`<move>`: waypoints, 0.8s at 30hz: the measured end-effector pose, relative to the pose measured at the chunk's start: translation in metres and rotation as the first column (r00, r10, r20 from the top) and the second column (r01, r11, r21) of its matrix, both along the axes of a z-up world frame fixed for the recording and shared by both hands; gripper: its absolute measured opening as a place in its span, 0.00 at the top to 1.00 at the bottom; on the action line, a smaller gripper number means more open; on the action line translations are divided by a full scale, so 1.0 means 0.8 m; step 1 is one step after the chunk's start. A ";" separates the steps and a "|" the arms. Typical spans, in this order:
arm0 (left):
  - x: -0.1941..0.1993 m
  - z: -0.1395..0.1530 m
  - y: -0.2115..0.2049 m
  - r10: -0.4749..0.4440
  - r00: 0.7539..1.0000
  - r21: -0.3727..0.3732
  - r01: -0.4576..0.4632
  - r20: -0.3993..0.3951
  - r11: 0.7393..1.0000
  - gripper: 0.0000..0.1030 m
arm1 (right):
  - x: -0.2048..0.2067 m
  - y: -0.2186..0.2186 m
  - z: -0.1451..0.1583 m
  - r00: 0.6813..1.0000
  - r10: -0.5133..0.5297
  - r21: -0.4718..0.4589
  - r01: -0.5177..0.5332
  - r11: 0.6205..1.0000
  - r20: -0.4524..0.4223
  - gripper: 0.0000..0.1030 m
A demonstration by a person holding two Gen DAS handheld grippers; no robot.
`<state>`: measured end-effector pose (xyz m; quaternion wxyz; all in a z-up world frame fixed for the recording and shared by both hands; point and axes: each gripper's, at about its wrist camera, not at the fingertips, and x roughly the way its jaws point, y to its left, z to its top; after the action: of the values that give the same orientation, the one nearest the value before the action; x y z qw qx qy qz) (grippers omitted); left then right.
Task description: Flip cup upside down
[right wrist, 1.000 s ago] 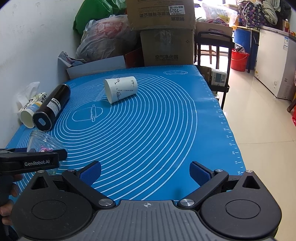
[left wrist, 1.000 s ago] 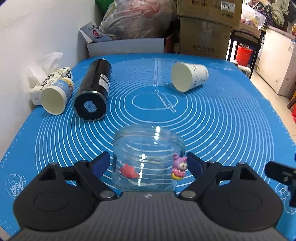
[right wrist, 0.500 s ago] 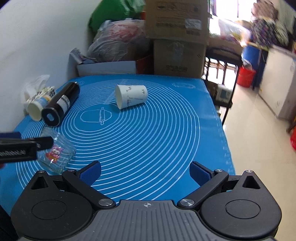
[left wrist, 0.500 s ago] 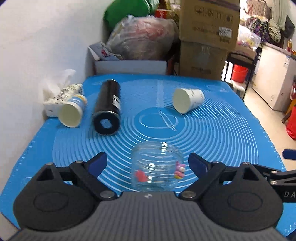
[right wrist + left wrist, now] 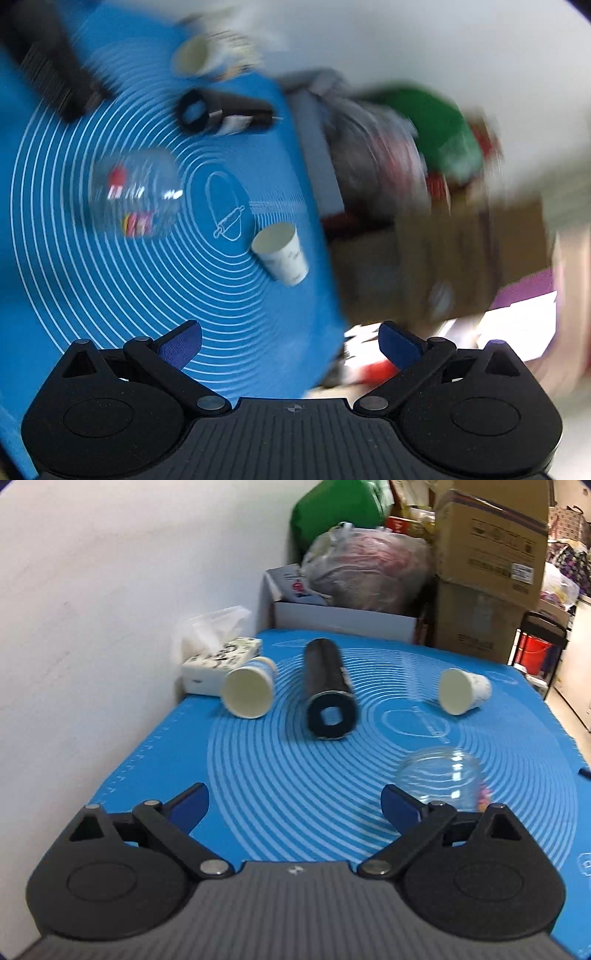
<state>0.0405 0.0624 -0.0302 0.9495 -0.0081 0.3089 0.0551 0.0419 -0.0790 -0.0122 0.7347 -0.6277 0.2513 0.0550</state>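
Observation:
A clear glass cup point(image 5: 445, 778) with small cartoon figures on it stands on the blue mat point(image 5: 280, 775), just ahead and right of my left gripper point(image 5: 294, 805), which is open and empty. The cup also shows, blurred, in the right wrist view point(image 5: 133, 195). My right gripper point(image 5: 290, 341) is open and empty, rolled sideways over the mat's edge. A white paper cup point(image 5: 463, 691) lies on its side far right on the mat; it also shows in the right wrist view point(image 5: 282, 253). A second paper cup point(image 5: 248, 691) lies on its side by the wall.
A black cylinder bottle point(image 5: 328, 694) lies on the mat between the paper cups. A tissue box point(image 5: 218, 661) sits against the white wall at left. Cardboard boxes point(image 5: 484, 572) and bags point(image 5: 365, 572) stand behind the table. The right wrist view is heavily motion-blurred.
My left gripper has let go of the glass cup, pulled back and swung left. My right gripper has rolled sharply sideways and its view has blurred.

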 end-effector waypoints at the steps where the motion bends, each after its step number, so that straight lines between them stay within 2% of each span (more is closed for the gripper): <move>1: -0.001 -0.003 0.006 0.008 1.000 0.007 -0.008 0.006 1.000 0.04 | 0.000 0.011 -0.011 0.999 0.053 -0.113 -0.053 0.992 0.002 0.00; 2: -0.003 -0.006 0.011 0.016 1.000 0.015 -0.016 0.012 1.000 0.04 | -0.002 0.021 -0.024 0.993 0.115 -0.231 -0.112 0.966 -0.003 0.00; 4: -0.005 -0.011 0.022 0.034 0.999 0.024 -0.034 0.021 0.999 0.04 | -0.012 0.034 -0.052 0.968 0.249 -0.453 -0.238 0.859 -0.035 0.00; 6: -0.007 -0.017 0.033 0.051 0.998 0.016 -0.051 0.022 0.999 0.04 | -0.021 0.039 -0.078 0.923 0.369 -0.610 -0.354 0.709 -0.106 0.00; 7: -0.007 -0.019 0.040 0.058 0.998 0.004 -0.058 0.022 0.998 0.04 | -0.024 0.039 -0.090 0.896 0.416 -0.674 -0.403 0.619 -0.153 0.00; 9: -0.007 -0.024 0.051 0.068 0.997 -0.022 -0.068 0.022 0.997 0.04 | -0.030 0.043 -0.108 0.844 0.476 -0.761 -0.473 0.443 -0.248 0.00; 12: -0.002 -0.032 0.065 0.081 0.997 -0.030 -0.080 0.018 0.996 0.04 | -0.032 0.046 -0.121 0.754 0.522 -0.782 -0.577 0.236 -0.399 0.00; 13: -0.001 -0.035 0.068 0.086 0.996 -0.029 -0.086 0.019 0.996 0.04 | -0.032 0.046 -0.125 0.726 0.530 -0.779 -0.601 0.179 -0.438 0.00; 16: 0.005 -0.043 0.077 0.096 0.995 -0.034 -0.095 0.025 0.995 0.04 | -0.029 0.049 -0.141 0.658 0.517 -0.751 -0.659 0.043 -0.548 0.00; 19: 0.010 -0.052 0.083 0.101 0.995 -0.029 -0.101 0.019 0.994 0.04 | -0.024 0.045 -0.161 0.602 0.510 -0.732 -0.676 -0.085 -0.615 0.00; 20: 0.010 -0.055 0.085 0.102 0.995 -0.030 -0.101 0.017 0.994 0.04 | -0.020 0.044 -0.168 0.592 0.503 -0.726 -0.679 -0.109 -0.630 0.00; 24: 0.013 -0.061 0.091 0.099 0.995 -0.043 -0.098 0.015 0.994 0.04 | -0.011 0.046 -0.193 0.581 0.471 -0.711 -0.686 -0.155 -0.664 0.01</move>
<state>0.0509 0.1353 -0.0787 0.9478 -0.0436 0.3013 0.0952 0.0330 -0.0422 -0.1667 0.0416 -0.9627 -0.0221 0.2666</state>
